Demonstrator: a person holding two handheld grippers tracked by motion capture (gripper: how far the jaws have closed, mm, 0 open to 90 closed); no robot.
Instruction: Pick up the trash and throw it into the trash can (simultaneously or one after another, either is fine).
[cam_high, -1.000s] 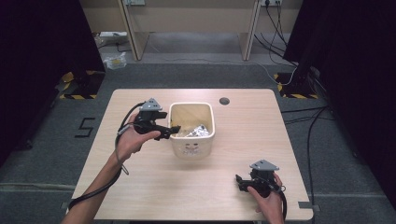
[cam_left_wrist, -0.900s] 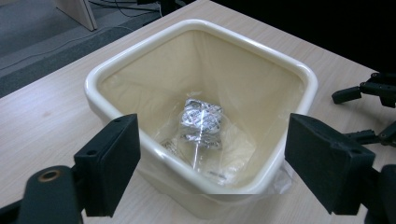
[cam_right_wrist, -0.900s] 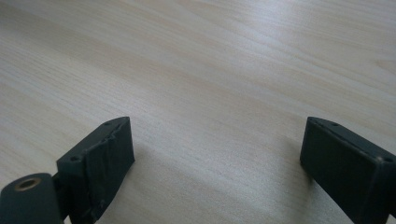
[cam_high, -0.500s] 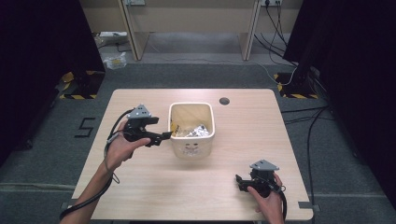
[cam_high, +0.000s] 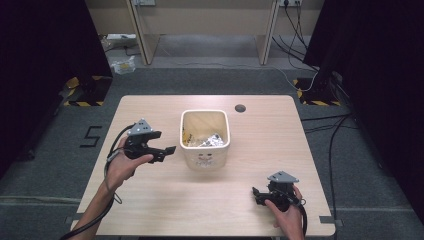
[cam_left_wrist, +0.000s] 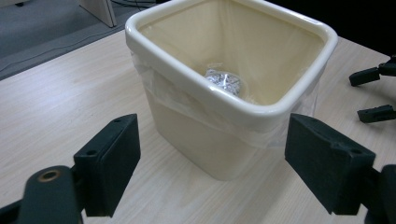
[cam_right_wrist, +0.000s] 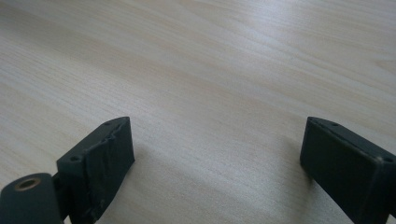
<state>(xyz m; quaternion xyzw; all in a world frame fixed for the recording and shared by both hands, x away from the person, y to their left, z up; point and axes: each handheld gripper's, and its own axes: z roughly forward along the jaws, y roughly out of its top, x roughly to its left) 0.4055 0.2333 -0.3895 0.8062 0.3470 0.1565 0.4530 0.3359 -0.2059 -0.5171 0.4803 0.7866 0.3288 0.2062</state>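
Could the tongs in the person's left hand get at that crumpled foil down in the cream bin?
Probably yes. The left tongs are open, beside the bin, whose top is uncovered. The foil lies at the bottom, so they would have to lift over the rim and dip in.

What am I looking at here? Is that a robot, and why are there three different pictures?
No robot: a person holds a hand tool with two black fingers in each hand. The overhead picture shows the left gripper beside a cream bin and the right gripper low over the wooden table. The other two pictures come from cameras riding on each tool, looking past its fingers. The plastic-lined bin holds crumpled foil. Both grippers are open and hold nothing.
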